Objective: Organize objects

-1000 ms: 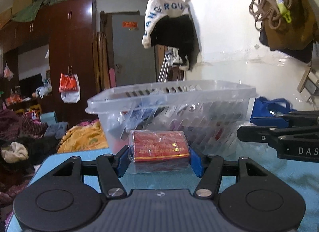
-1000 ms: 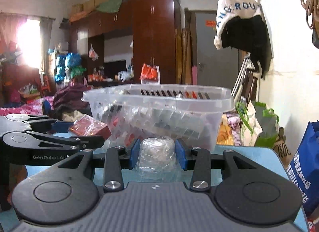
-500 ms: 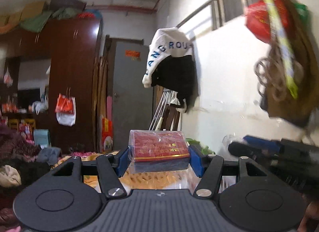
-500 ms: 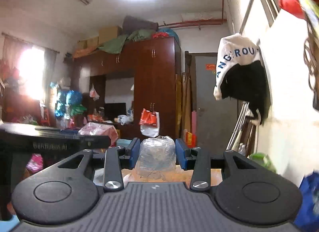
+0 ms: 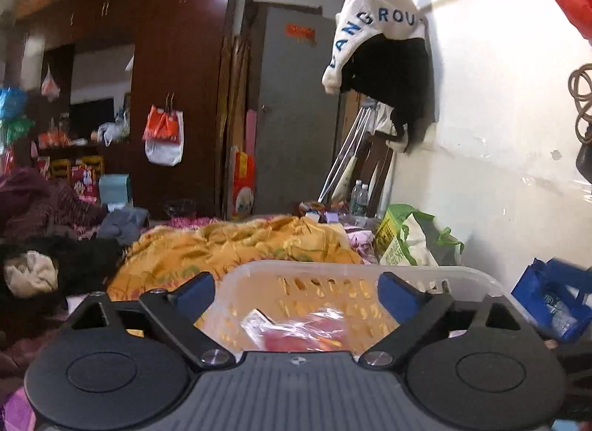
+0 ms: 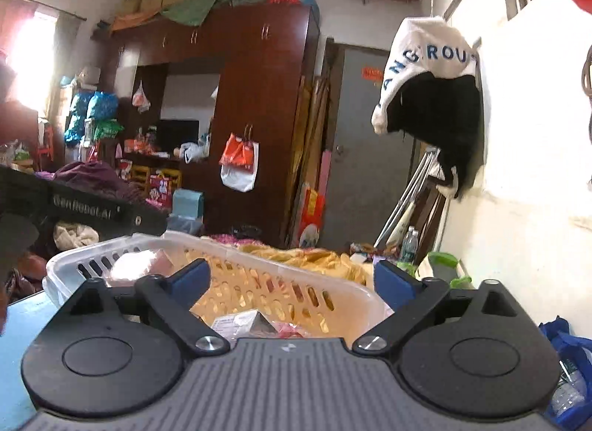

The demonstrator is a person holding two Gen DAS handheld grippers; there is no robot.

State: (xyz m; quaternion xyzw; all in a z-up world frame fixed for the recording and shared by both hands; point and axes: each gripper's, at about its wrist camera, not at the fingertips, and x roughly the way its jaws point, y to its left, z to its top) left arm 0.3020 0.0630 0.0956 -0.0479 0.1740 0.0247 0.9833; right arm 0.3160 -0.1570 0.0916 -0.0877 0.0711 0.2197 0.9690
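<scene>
- Left wrist view: a second earlier the left gripper (image 5: 296, 288) had pinched a red box low on the table in front of the clear basket (image 5: 477, 283); now it hung above the basket's near rim with its jaws spread wide and nothing between them.
- Its jaws had just been opening, and the red box (image 5: 299, 334), in crinkled clear wrap, lay down inside the basket below the fingertips (image 5: 394, 292), partly hidden by the gripper body.
- I judged that drop finished: the box was in the basket and clear of both pads.
- The gripper looked slightly downward over the rim toward the far slotted wall, with the orange bedding (image 5: 236, 246) beyond it.

- Right wrist view: a second earlier the right gripper (image 6: 292, 281) had been clamped on a small clear-wrapped bundle at table height; now it too was raised over the basket (image 6: 155, 246), its jaws just having been opening, wide apart and empty.
- Which item below was the bundle I could not tell; a small box with a white label (image 6: 236, 321) and pink-wrapped things lay inside the basket under the fingertips.
- The gripper pointed nearly level across the basket, with the left gripper's dark arm (image 6: 92, 212) reaching in from the left above the far rim.
- With both hands free, whatever remains unsorted lies outside these views.
</scene>
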